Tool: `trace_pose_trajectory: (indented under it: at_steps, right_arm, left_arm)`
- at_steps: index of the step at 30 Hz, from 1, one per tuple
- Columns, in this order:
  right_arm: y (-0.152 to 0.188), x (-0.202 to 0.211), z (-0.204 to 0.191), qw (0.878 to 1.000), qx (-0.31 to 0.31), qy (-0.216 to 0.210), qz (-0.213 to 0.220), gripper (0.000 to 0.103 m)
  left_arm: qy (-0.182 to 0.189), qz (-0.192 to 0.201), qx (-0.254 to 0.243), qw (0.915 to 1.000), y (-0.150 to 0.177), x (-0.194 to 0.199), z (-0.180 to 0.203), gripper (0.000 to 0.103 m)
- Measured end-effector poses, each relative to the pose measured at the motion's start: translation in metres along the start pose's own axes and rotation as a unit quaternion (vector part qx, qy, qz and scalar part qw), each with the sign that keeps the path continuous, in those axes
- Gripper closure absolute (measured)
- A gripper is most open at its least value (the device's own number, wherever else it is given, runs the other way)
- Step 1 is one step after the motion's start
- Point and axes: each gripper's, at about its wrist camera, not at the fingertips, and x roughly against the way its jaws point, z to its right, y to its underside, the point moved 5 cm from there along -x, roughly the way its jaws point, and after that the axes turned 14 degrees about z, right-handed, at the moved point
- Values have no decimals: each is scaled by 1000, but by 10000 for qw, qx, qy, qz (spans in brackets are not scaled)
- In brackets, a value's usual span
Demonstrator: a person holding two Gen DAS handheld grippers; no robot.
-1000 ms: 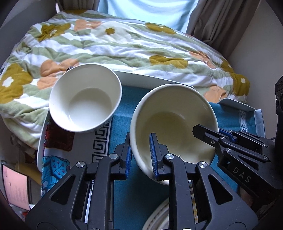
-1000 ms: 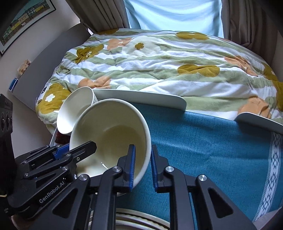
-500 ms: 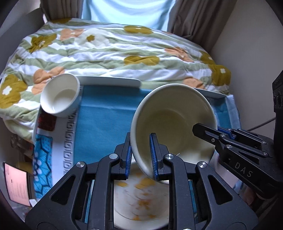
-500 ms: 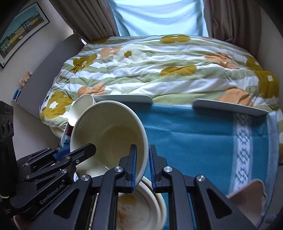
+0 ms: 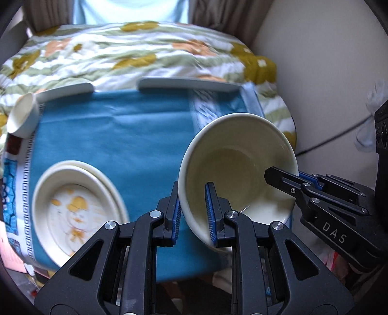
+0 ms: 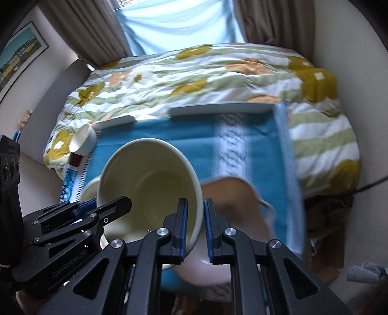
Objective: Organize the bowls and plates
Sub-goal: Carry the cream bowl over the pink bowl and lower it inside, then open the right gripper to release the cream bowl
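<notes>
A large cream bowl is held in the air by both grippers. My left gripper is shut on its left rim, and my right gripper is shut on its right rim. The bowl hangs above the right part of a blue cloth on the table. A stack of cream plates with orange flower print lies on the cloth at the front left. A small white bowl sits at the table's far left corner. A tan bowl lies under the held bowl in the right wrist view.
A bed with a flowered quilt lies beyond the table. White table rails line the far edge. A wall and a cable stand to the right. Curtains hang behind the bed.
Both grippers have carried the large bowl up and to the right, away from the small white bowl. The plate stack and the tan bowl have come into view.
</notes>
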Motion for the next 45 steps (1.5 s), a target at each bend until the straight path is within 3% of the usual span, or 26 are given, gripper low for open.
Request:
trace_pose_trajectory:
  at_steps: [6, 19, 30, 40, 45]
  right_arm:
    - [26, -2, 38, 9989, -403, 66, -228, 90]
    - [58, -41, 59, 9925, -933, 196, -771, 90]
    - [61, -54, 61, 9894, -1022, 327, -983, 90]
    - [60, -51, 60, 9889, -1021, 483, -963, 90]
    - [54, -36, 60, 9903, -1029, 500, -791, 90]
  left_arm:
    - [48, -461, -224, 9987, 19, -24, 26, 86]
    - [94, -1241, -477, 9911, 34, -80, 18, 86]
    - [58, -1553, -629, 9858, 38, -102, 14, 86]
    - [41, -1536, -680, 9858, 30, -101, 14, 86]
    - [102, -1332, -613, 9891, 21, -86, 14, 86]
